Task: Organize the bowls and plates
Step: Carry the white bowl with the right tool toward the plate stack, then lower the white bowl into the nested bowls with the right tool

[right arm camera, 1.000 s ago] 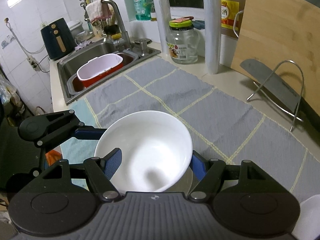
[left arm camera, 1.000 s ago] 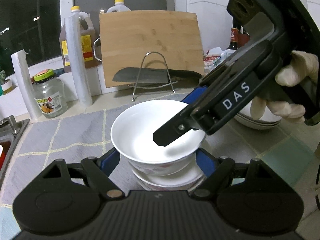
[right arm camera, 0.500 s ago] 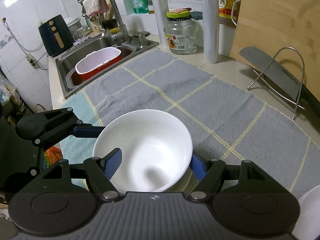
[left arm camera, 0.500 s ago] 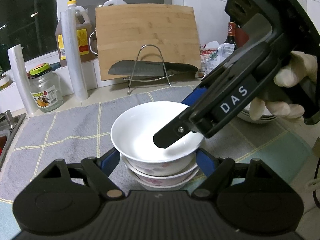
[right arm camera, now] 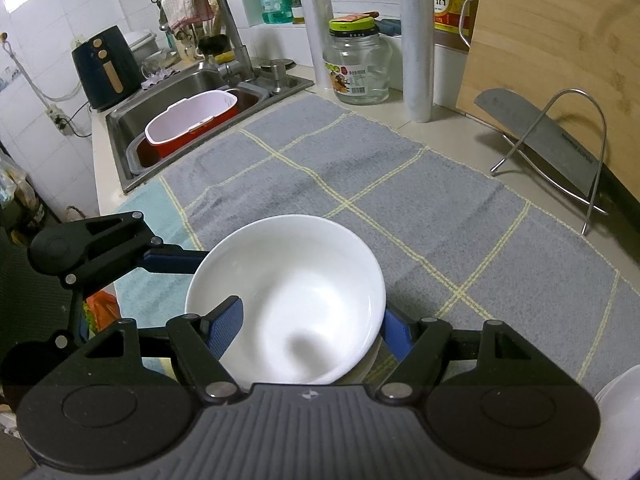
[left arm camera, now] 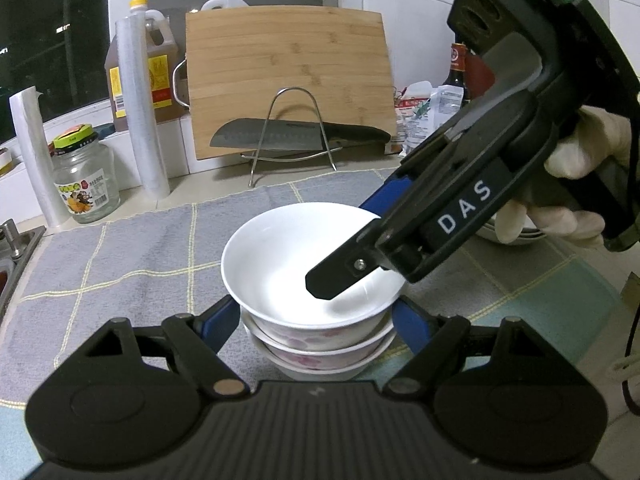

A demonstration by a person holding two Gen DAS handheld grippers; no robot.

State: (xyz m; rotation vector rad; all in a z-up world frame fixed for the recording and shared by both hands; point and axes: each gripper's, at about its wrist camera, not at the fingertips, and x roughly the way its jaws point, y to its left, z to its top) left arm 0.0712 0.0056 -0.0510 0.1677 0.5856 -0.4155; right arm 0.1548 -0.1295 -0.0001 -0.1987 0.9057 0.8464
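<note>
A stack of three white bowls (left arm camera: 320,344) with pink flower prints stands on the grey checked cloth (left arm camera: 132,248). The top bowl (left arm camera: 296,264) also shows in the right wrist view (right arm camera: 288,296). My left gripper (left arm camera: 316,320) is open, its blue fingers either side of the stack below the top bowl. My right gripper (right arm camera: 308,324) straddles the top bowl's near rim, one finger (right arm camera: 226,320) inside and one outside; whether it pinches the rim I cannot tell. A pile of white plates (left arm camera: 508,232) lies at the right behind the right gripper.
A bamboo cutting board (left arm camera: 288,76) and a cleaver (left arm camera: 296,136) on a wire rack (left arm camera: 292,132) stand at the back. A glass jar (left arm camera: 84,176), film rolls (left arm camera: 140,108) and oil bottles stand back left. A sink (right arm camera: 192,108) with a red-and-white tub (right arm camera: 192,120) lies to the left.
Both grippers and the bowl stack have come nearer the counter's front, away from the cutting board. The top bowl sits a little lower over the stack.
</note>
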